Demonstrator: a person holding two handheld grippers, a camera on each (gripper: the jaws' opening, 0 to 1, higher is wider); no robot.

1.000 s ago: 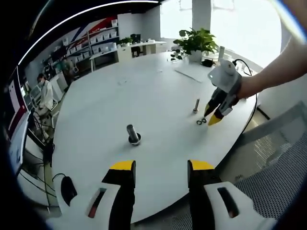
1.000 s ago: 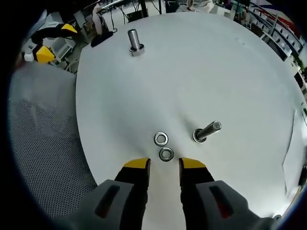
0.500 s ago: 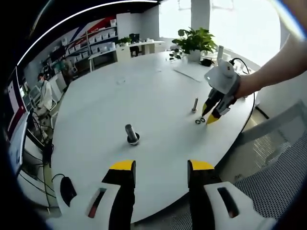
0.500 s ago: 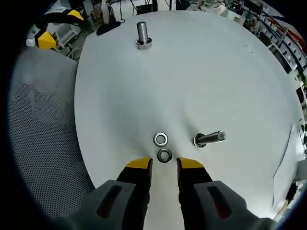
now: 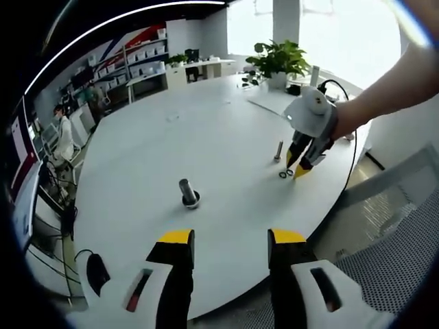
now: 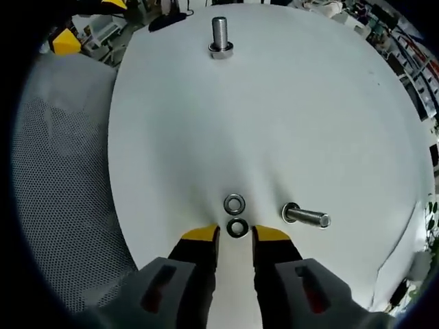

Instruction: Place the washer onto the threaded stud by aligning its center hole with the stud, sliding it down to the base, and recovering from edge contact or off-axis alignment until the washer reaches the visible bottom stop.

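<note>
Two steel washers lie on the white round table [image 6: 288,116]. The near washer [image 6: 237,227] sits just ahead of my right gripper [image 6: 234,234], whose yellow-tipped jaws stand open on either side of it. The far washer [image 6: 234,203] lies a little beyond. A threaded stud [image 6: 305,216] stands right of them, and a thicker stud [image 6: 220,36] stands far across the table. In the left gripper view my left gripper [image 5: 227,238] is open and empty near the table's edge, the thicker stud [image 5: 188,192] ahead of it, and the right gripper [image 5: 296,166] is down at the washers [image 5: 285,174] beside the thin stud [image 5: 279,150].
A mesh chair [image 6: 62,178] stands by the table's edge. A potted plant [image 5: 280,60], papers [image 5: 274,104] and a cable lie at the far side of the table. A dark mouse-like object [image 5: 97,271] sits by the near left edge. A person [image 5: 65,133] sits in the background.
My right gripper has come down closer to the near washer, its jaws now flanking it. The left gripper has stayed put.
</note>
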